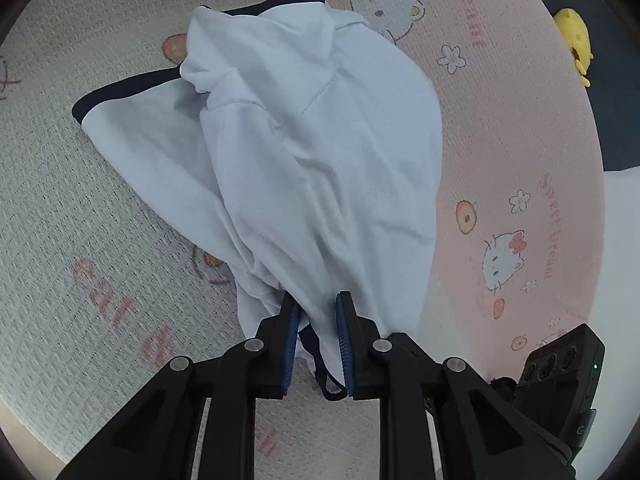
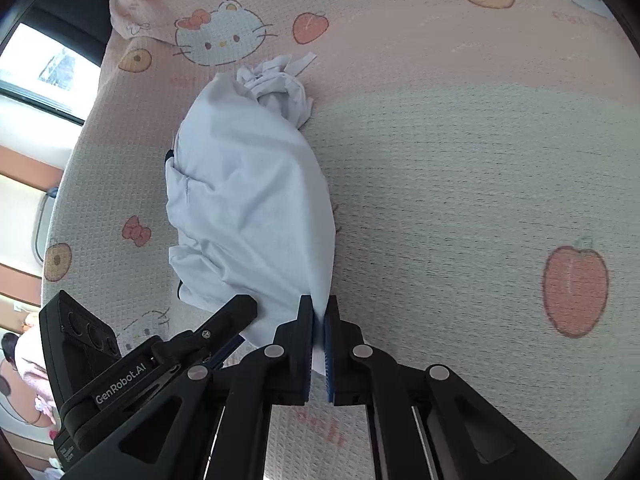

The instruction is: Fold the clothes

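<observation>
Left gripper (image 1: 318,344) and right gripper (image 2: 319,344) are each seen clamped on a near edge of the white garment (image 1: 304,152), which is stretched away from both toward the upper middle of each frame across the printed bed cover (image 2: 460,168).

One white garment (image 1: 304,152), two grippers — one yellow toy (image 1: 576,40) (perhaps a duck).

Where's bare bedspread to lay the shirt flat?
Free: the wide bedspread stretch right of the white shirt, toward the printed strawberry. Crowded: the near side, where both grippers, left and right, pinch its edge.
</observation>
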{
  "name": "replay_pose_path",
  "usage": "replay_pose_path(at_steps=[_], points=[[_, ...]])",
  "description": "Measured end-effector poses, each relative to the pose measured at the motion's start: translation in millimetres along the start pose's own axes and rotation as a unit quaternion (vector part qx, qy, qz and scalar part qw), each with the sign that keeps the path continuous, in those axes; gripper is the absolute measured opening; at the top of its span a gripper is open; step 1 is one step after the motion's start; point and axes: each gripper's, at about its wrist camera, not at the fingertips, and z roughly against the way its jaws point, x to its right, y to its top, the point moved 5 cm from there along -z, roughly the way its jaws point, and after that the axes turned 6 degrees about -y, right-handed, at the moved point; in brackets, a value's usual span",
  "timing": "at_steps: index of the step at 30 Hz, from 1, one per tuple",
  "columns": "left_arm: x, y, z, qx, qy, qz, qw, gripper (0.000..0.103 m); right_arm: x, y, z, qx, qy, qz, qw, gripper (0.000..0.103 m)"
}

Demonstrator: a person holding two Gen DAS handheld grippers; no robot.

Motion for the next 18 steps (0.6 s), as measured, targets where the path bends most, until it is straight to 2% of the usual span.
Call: replay_pose_path(at_steps=[4,8,12,13,14,15,16,17,18], points=[[10,-16,6,0.021,0.002,0.004,0.9998,0.014,16,-4,19,0.009,-0.004,0.001,1.0,0.003],[17,-30,8,0.018,0.005,0.003,0.9998,0.014,27,-9,34,0.015,0.001,0.007,1.0,0.003],[21,-41,26,0.059,-0.003,0.027,0.9979,0.015,14,-19,45,0.05,-0.036,0.07,0.996,0.005],[24,-44,31,0.068,-0.006,0.026,0.9973,0.02,11,-21,47,0.059,-0.046,0.086,0.994,0.008],[27,-46,36,0.078,-0.009,0.024,0.9966,0.036,8,-24,50,0.068,-0.056,0.101,0.991,0.02],[25,-43,40,0.084,-0.013,0.024,0.9961,0.05,3,-27,50,0.075,-0.066,0.121,0.988,0.037],[8,-27,44,0.083,-0.017,0.026,0.996,0.079,0,-30,51,0.08,-0.069,0.138,0.985,0.044],[-9,-11,48,0.082,-0.021,0.029,0.996,0.083,-4,-33,51,0.083,-0.066,0.151,0.983,0.053],[-26,5,51,0.081,-0.025,0.032,0.9959,0.083,-7,-36,51,0.087,-0.062,0.16,0.981,0.055]])
